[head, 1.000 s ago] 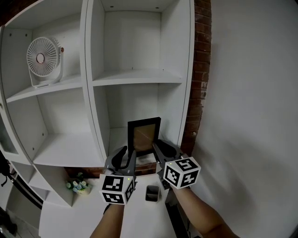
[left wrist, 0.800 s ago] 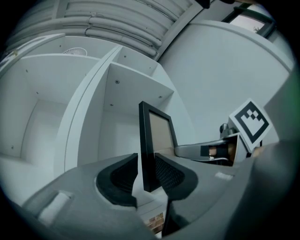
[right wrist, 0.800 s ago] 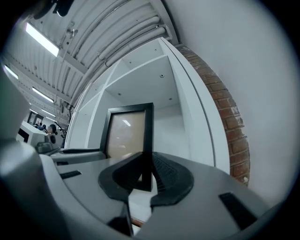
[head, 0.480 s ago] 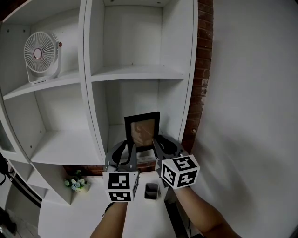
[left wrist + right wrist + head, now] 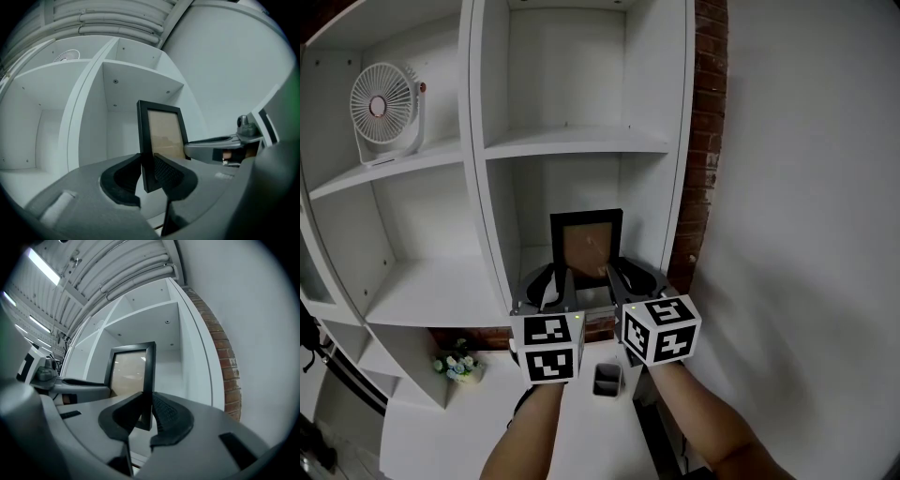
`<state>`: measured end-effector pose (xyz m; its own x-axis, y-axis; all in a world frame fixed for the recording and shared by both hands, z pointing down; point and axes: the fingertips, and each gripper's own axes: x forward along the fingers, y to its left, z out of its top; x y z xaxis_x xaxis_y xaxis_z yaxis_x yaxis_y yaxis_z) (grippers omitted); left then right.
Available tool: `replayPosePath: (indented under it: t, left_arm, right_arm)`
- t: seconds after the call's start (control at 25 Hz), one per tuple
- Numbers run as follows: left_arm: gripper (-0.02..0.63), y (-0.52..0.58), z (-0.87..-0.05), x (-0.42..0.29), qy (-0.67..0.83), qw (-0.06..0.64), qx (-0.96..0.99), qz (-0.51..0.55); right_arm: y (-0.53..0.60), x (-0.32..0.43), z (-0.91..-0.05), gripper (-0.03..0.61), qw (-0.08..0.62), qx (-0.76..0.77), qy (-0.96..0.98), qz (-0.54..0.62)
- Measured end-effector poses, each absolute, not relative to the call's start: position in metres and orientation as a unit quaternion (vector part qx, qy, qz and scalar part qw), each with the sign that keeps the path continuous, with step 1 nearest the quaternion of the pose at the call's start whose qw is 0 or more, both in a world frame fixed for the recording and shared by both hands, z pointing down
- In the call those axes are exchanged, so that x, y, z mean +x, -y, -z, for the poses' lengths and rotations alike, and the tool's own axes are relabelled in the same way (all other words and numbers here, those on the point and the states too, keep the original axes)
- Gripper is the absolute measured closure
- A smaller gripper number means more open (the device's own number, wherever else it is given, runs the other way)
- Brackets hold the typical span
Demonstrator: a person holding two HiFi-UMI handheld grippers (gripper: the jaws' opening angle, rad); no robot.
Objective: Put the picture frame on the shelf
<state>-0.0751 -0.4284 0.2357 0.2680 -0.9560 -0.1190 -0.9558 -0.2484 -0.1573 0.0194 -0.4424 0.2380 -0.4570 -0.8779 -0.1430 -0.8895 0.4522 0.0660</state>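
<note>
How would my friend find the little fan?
Find the tall white shelf unit beside the brick strip. In its upper left compartment stands a small round fan. It is the only round thing on the shelves, white with a pinkish middle.

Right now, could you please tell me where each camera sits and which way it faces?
Head view: on the person's head, facing forward and down at the white shelf; forearms, left gripper and right gripper show.
Left gripper view: on the left gripper, looking along its jaws, closing on the picture frame's left edge; right gripper shows.
Right gripper view: on the right gripper, looking along jaws clamped on the frame's right edge.
Shared: all three show frame and shelf.
</note>
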Motion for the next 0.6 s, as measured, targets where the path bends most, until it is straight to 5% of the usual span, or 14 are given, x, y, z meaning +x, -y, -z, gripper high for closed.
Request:
replayPosePath:
  t: [0.6]
  left_arm:
    - [0.525,0.47,-0.186,-0.089,-0.619,0.109,-0.776,-0.043]
  right_arm:
    - [0.483,0.006,-0.187,0.505,0.074,-0.539,-0.835,-0.081]
